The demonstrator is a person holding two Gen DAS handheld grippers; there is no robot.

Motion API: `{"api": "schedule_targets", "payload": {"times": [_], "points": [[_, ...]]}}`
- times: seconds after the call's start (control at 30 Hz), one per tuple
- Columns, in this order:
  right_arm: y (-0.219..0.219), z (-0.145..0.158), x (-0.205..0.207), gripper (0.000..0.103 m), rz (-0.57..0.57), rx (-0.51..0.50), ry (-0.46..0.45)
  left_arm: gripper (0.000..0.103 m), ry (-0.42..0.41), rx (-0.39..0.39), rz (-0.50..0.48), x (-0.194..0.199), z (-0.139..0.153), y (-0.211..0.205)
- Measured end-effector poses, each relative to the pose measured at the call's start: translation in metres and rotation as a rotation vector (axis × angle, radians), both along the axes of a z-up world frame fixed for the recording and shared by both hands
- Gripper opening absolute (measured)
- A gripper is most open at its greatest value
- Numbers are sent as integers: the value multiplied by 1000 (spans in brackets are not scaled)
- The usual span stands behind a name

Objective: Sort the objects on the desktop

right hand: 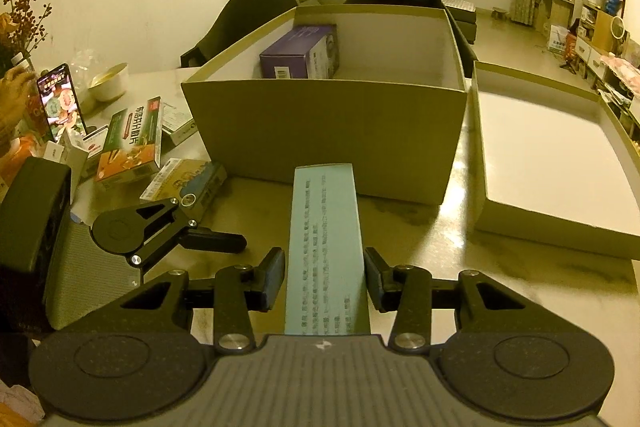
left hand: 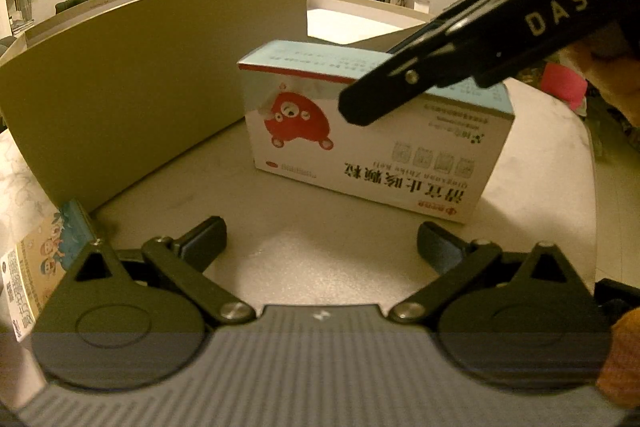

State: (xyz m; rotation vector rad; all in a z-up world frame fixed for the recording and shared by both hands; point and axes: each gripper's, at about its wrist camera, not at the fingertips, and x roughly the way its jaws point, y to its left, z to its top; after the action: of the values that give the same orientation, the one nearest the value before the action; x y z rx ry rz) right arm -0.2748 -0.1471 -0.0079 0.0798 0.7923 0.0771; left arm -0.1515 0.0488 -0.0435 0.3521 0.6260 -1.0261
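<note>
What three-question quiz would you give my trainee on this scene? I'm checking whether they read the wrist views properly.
1. True or false: the open cardboard box is empty.
2. What lies between the fingers of the left gripper?
3. Which gripper straddles the bear-print medicine box? A) left gripper B) right gripper
Key: 1 false, a purple box sits inside; 2 nothing, only bare table; 3 B.
</note>
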Motion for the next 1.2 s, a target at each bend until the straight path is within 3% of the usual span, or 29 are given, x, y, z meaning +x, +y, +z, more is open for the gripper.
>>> {"api": "schedule_targets", "payload": {"times": [1.2], "points": [[5,-7,14,47,7,-13,8,103,0,0,0,0,0,-1]]}}
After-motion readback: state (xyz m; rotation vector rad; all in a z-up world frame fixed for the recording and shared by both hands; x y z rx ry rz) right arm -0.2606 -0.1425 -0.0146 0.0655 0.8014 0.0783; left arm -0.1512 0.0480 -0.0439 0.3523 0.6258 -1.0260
